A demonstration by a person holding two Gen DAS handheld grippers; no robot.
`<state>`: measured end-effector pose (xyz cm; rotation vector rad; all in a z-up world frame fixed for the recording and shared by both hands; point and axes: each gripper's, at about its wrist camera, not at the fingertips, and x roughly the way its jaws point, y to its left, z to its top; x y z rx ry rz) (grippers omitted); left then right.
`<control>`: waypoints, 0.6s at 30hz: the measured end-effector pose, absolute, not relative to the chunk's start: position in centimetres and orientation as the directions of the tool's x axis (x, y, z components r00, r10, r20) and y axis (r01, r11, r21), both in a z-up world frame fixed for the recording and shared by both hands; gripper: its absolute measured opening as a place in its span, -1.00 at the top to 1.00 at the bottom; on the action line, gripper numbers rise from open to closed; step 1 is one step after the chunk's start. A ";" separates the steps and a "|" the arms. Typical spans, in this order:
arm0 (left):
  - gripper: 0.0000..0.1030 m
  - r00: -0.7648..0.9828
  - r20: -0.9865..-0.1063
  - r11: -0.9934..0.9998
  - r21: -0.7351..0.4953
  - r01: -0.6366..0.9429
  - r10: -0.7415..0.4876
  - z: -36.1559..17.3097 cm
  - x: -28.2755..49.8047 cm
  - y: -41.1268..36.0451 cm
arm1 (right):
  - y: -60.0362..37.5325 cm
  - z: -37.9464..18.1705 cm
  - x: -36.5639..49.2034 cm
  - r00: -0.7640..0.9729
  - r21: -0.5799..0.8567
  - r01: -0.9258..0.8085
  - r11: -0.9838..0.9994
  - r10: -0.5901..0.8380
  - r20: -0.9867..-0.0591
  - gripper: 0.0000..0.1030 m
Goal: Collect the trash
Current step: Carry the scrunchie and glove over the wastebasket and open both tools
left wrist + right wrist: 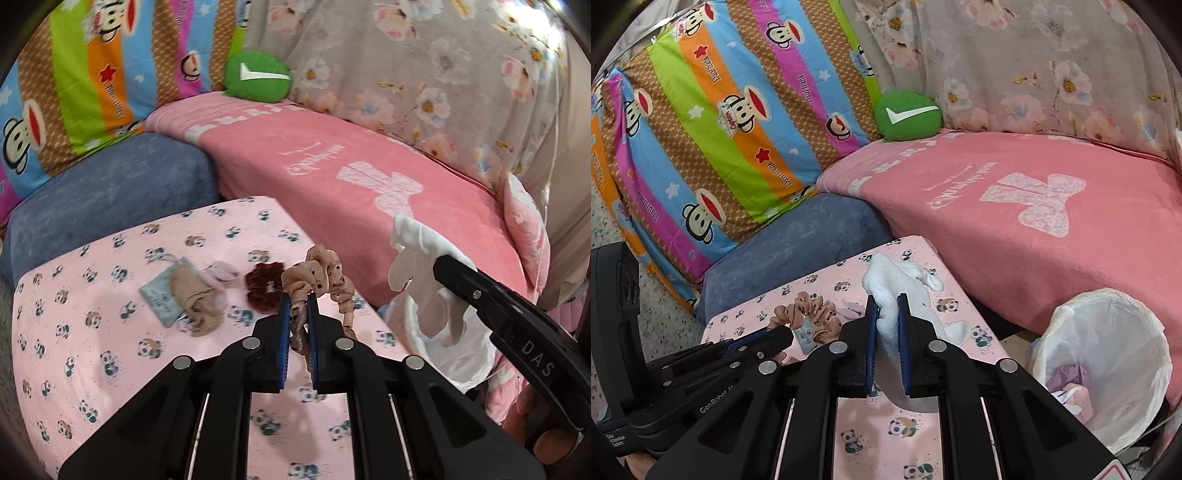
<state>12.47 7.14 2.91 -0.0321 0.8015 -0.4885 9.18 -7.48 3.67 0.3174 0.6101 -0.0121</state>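
Left wrist view: left gripper (pixel 298 295) clamps a tan dotted scrunchie (pixel 321 275). Ahead-left of it on the panda sheet (pixel 92 332) lie a maroon scrunchie (pixel 264 286) & a beige stocking wad (pixel 197 295); only this view shows those two.

Right wrist view: right gripper (pixel 886 306) is closed on a white glove (pixel 894 280). The lined bin (pixel 1108 354) sits right of it, mouth fully visible here only. Imo carry both over the rim before letting go, one at a time.
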 end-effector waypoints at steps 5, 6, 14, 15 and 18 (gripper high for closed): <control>0.84 0.583 -0.668 0.863 -0.191 0.467 -0.463 4.0 11.2 3.6 | -11.4 4.8 6.3 0.844 0.303 0.158 0.940 0.031 -0.536 0.78; 0.83 0.580 -0.665 0.858 -0.189 0.478 -0.470 4.1 10.9 2.8 | -11.8 4.9 6.0 0.845 0.306 0.164 0.938 0.026 -0.534 0.78; 0.83 0.547 -0.655 0.808 -0.173 0.564 -0.522 5.1 9.0 -2.7 | -17.6 5.5 2.3 0.854 0.323 0.245 0.914 -0.046 -0.518 0.78; 0.83 0.542 -0.654 0.802 -0.172 0.572 -0.527 5.2 8.8 -3.2 | -18.1 5.4 2.1 0.854 0.325 0.251 0.912 -0.051 -0.517 0.78; 0.83 0.527 -0.656 0.785 -0.166 0.597 -0.540 5.2 8.3 -5.1 | -19.8 5.2 1.0 0.854 0.333 0.276 0.902 -0.070 -0.515 0.78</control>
